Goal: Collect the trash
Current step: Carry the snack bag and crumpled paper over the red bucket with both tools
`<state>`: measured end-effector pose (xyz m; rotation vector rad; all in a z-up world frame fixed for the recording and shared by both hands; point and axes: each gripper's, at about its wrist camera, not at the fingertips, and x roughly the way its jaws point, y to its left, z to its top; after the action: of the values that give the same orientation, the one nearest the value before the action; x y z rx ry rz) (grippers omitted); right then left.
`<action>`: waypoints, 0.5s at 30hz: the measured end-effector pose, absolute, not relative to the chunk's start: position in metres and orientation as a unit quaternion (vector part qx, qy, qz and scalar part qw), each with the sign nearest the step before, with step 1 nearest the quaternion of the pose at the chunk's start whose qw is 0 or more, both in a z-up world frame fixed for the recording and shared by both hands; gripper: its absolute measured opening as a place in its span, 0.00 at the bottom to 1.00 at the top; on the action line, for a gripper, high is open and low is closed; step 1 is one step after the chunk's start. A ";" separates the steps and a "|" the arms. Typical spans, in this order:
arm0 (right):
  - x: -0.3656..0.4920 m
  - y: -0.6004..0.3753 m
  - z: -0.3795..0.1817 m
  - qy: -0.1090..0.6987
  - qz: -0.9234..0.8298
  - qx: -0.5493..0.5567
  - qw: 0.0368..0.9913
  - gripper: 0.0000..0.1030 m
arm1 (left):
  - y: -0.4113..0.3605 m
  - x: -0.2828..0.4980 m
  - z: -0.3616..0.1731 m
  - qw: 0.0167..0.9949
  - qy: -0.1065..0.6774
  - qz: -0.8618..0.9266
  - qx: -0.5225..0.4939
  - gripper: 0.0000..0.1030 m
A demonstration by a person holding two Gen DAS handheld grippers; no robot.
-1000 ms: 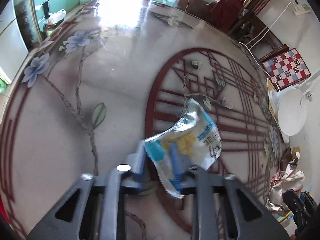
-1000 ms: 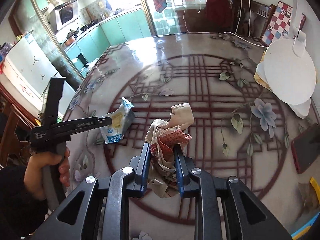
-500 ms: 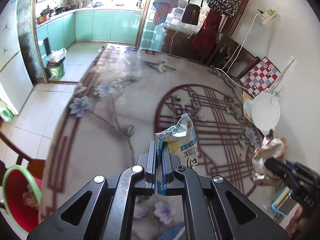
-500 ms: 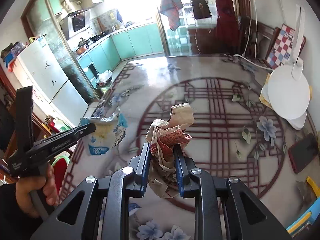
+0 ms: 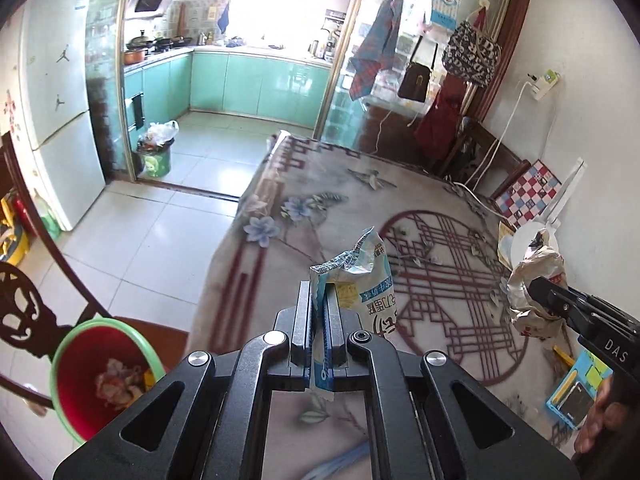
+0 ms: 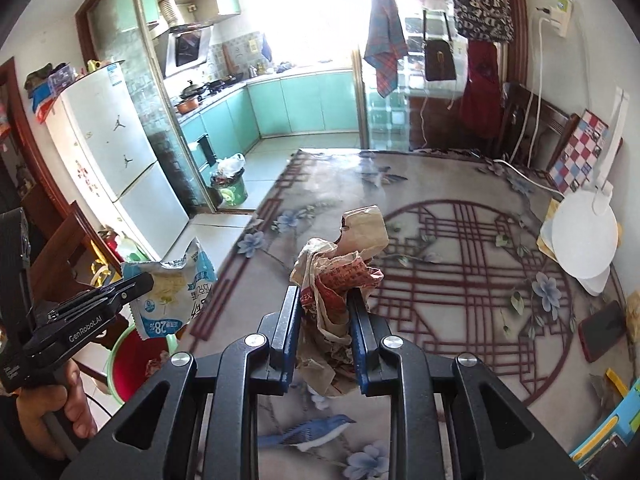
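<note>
My left gripper (image 5: pixel 318 300) is shut on a blue-and-white snack bag (image 5: pixel 364 276) and holds it above the table's left edge. It also shows in the right wrist view (image 6: pixel 172 288), over a red bin with a green rim (image 6: pixel 132 364). My right gripper (image 6: pixel 324 304) is shut on a crumpled brown-and-red paper wad (image 6: pixel 340 276), held above the table. The wad shows at the right of the left wrist view (image 5: pixel 536 280). The bin (image 5: pixel 100 376) stands on the floor at lower left with some trash inside.
The table (image 6: pixel 460 240) has a floral cloth with a red circle pattern. A white fan base (image 6: pixel 584 236), a red phone (image 6: pixel 600 330) and a blue box (image 5: pixel 576 392) lie at its right. A dark wooden chair (image 5: pixel 24 312) stands by the bin.
Both grippers rose from the table and moved left with their trash. The left gripper closed on the snack bag and carried it toward the red bin.
</note>
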<state>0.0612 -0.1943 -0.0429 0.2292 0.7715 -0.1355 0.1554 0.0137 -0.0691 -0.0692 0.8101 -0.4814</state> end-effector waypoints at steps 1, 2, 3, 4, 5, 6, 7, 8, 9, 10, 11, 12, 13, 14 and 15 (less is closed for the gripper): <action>0.063 -0.189 -0.041 0.374 -0.064 0.109 0.919 0.20 | 0.020 0.156 -0.068 0.892 0.387 -0.230 -0.035 0.04; 0.064 -0.181 -0.038 0.371 -0.063 0.106 0.920 0.20 | 0.026 0.157 -0.067 0.894 0.385 -0.228 -0.037 0.04; 0.066 -0.173 -0.035 0.369 -0.060 0.104 0.922 0.20 | 0.030 0.157 -0.066 0.895 0.384 -0.226 -0.038 0.04; 0.068 -0.165 -0.033 0.368 -0.058 0.102 0.922 0.20 | 0.037 0.158 -0.066 0.896 0.382 -0.224 -0.040 0.04; 0.070 -0.159 -0.031 0.367 -0.055 0.101 0.923 0.20 | 0.043 0.158 -0.065 0.897 0.381 -0.222 -0.041 0.04; 0.072 -0.151 -0.030 0.367 -0.052 0.099 0.924 0.20 | 0.049 0.159 -0.065 0.898 0.379 -0.219 -0.042 0.04; 0.075 -0.144 -0.029 0.367 -0.048 0.098 0.924 0.20 | 0.055 0.160 -0.065 0.899 0.379 -0.215 -0.043 0.04; 0.077 -0.137 -0.028 0.367 -0.044 0.097 0.924 0.20 | 0.060 0.161 -0.066 0.900 0.379 -0.211 -0.045 0.04; 0.080 -0.128 -0.028 0.366 -0.039 0.096 0.925 0.20 | 0.066 0.162 -0.067 0.900 0.380 -0.208 -0.047 0.04; 0.083 -0.121 -0.027 0.367 -0.035 0.095 0.925 0.20 | 0.073 0.163 -0.068 0.900 0.381 -0.204 -0.048 0.04; 0.086 -0.111 -0.027 0.367 -0.028 0.092 0.925 0.20 | 0.079 0.164 -0.069 0.901 0.381 -0.200 -0.049 0.04; 0.090 -0.102 -0.027 0.367 -0.022 0.089 0.926 0.20 | 0.086 0.163 -0.070 0.902 0.382 -0.196 -0.050 0.04; 0.092 -0.095 -0.026 0.368 -0.017 0.087 0.926 0.20 | 0.092 0.164 -0.071 0.903 0.382 -0.192 -0.051 0.04; 0.096 -0.085 -0.026 0.368 -0.009 0.084 0.926 0.20 | 0.099 0.165 -0.072 0.903 0.383 -0.187 -0.052 0.04; 0.099 -0.077 -0.027 0.369 -0.002 0.082 0.926 0.20 | 0.105 0.165 -0.073 0.904 0.383 -0.182 -0.053 0.04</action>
<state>0.0990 -0.0767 -0.0271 0.1687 0.7573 -0.0046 0.1646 0.1054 -0.0726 -0.1101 0.7915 -0.3759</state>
